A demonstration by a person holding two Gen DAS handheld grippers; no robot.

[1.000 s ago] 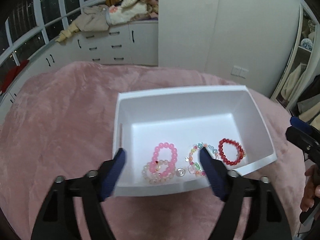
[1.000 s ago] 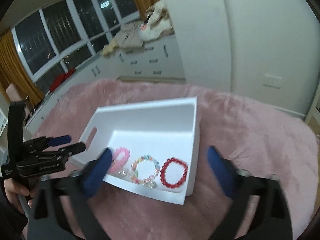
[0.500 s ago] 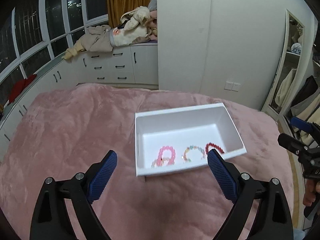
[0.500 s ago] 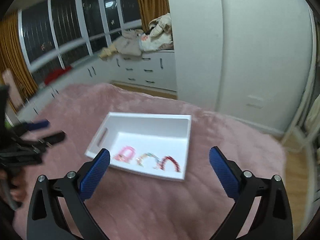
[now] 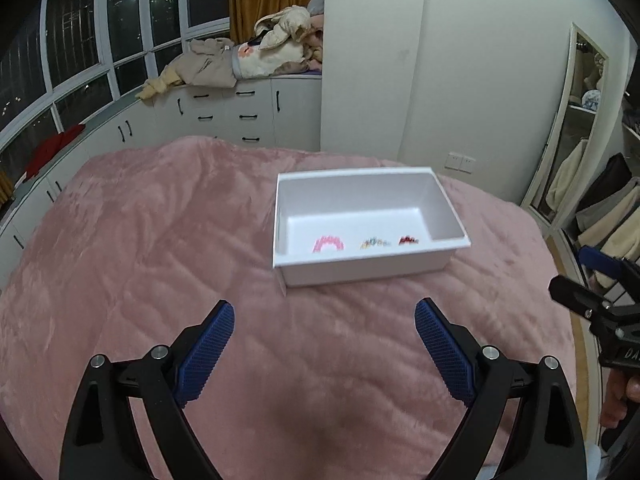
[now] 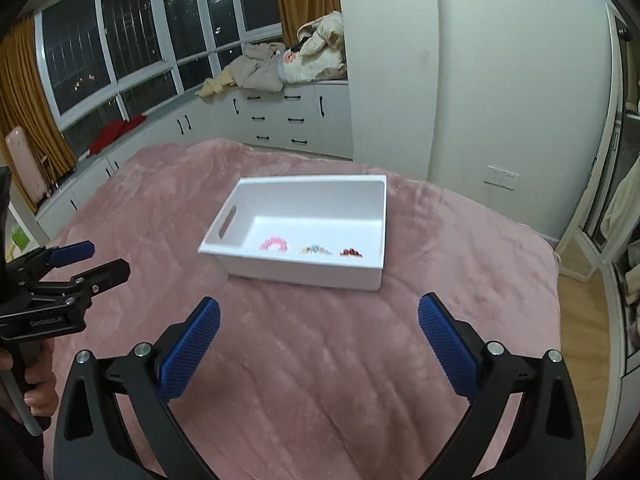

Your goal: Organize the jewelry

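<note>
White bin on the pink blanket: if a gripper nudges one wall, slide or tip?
The white bin probably slides: it looks low, wide and flat-bottomed. It holds only three bracelets, so likely light. The plush blanket may drag and bunch.

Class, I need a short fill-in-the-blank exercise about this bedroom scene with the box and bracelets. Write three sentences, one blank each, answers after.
1. The white box rests on a ____ blanket.
2. Inside it, the red bracelet lies at the opposite end from the ____ bracelet.
3. The left tool and the right tool each hold ____.

Answers: pink; pink; nothing
</note>
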